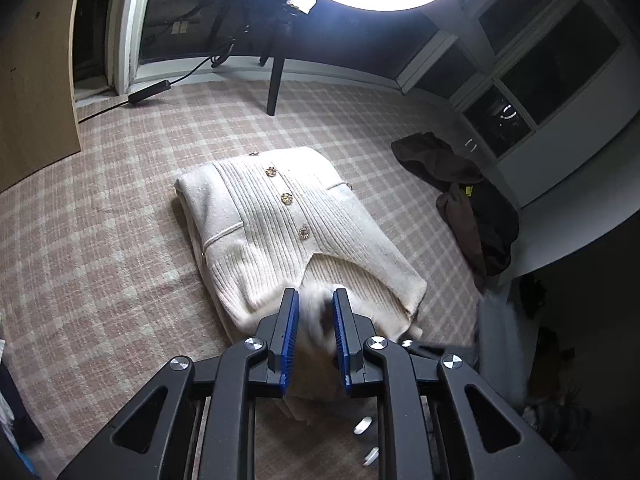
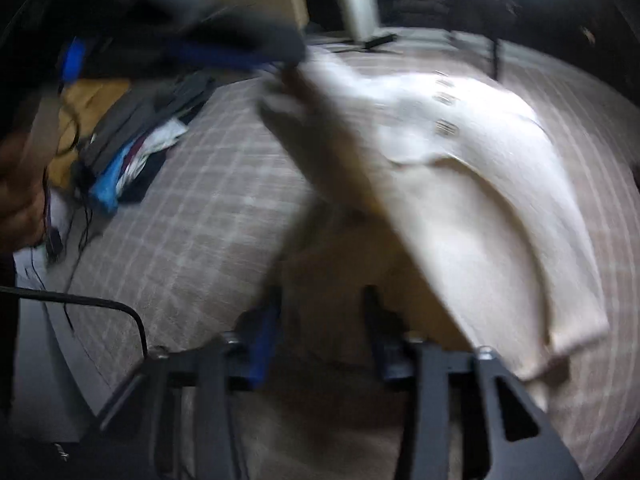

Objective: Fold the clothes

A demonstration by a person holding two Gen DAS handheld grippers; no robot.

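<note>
Ahead of the left hand-held gripper (image 1: pixel 316 300), pinching its fuzzy edge, lies a ribbed cream cardigan (image 1: pixel 296 224) with gold buttons; right hand-held gripper (image 2: pixel 324 304) gapes empty

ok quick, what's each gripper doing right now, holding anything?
Left gripper: closed on an edge of the cream ribbed knit cardigan.
Right gripper: open, nothing visibly pinched, though the view is blurred.

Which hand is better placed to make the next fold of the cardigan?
Probably left. The left gripper is already shut on the cardigan at its near edge, so it could carry that edge over. The right gripper shows open fingers with nothing clearly pinched, and its view is blurred.
</note>
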